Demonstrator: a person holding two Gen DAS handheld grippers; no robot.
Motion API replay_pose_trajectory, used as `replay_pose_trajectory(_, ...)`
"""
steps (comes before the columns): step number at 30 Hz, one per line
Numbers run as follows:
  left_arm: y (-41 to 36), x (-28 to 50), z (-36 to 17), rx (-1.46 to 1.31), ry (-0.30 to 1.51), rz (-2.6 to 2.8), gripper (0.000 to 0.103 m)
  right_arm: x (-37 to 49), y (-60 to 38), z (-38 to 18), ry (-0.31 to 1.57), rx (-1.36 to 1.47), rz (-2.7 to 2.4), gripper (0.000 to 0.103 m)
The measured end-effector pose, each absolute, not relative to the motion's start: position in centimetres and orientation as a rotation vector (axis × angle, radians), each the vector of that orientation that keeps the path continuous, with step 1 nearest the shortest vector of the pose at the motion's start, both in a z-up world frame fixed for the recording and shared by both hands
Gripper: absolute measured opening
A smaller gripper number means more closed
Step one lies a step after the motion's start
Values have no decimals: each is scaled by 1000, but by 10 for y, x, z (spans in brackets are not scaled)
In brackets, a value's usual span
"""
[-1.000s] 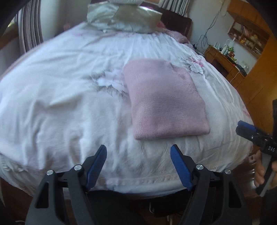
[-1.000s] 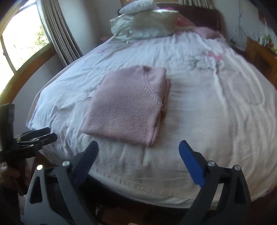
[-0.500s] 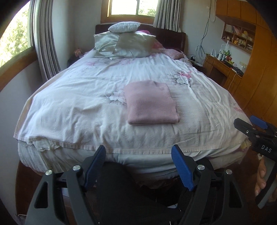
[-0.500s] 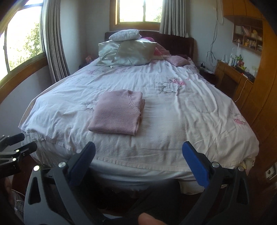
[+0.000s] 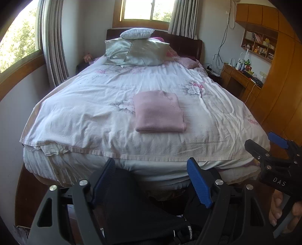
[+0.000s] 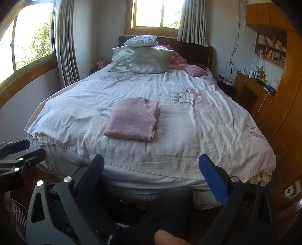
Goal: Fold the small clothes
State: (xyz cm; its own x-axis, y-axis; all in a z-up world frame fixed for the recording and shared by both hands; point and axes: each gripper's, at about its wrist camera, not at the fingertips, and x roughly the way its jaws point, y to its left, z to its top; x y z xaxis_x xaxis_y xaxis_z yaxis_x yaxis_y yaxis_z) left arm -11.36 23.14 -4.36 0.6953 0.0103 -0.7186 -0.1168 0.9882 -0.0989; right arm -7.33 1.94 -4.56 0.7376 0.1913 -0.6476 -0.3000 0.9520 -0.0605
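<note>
Folded pink knitted sweater [image 5: 159,111] lies near the foot edge of the white floral bedspread [image 5: 85,116]. Left gripper [image 5: 151,181] and right gripper [image 6: 151,173] gape empty, off the bed. Judged complete; leave the fold undisturbed.

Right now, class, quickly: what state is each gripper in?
Left gripper: open, holding nothing.
Right gripper: open, holding nothing; the folded pink sweater lies apart on the bed.

Daylight is coming thru a window [image 6: 157,14] at 12 o'clock & another [image 6: 26,40] at 9, grey curtains [image 6: 67,41] hanging beside. Bed [image 6: 198,132] is filling rm centre, pillows [image 6: 143,58] piling at headboard. Wooden desk [image 6: 253,94] & shelves [image 6: 270,47] are sitting at 2–3 o'clock.
</note>
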Motion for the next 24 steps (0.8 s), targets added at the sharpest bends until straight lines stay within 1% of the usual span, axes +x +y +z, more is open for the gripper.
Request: replay_pose_trajectory(24, 233, -104, -41, -125, 815, 108, 78, -66, 18, -48, 704, -169, 288, 100)
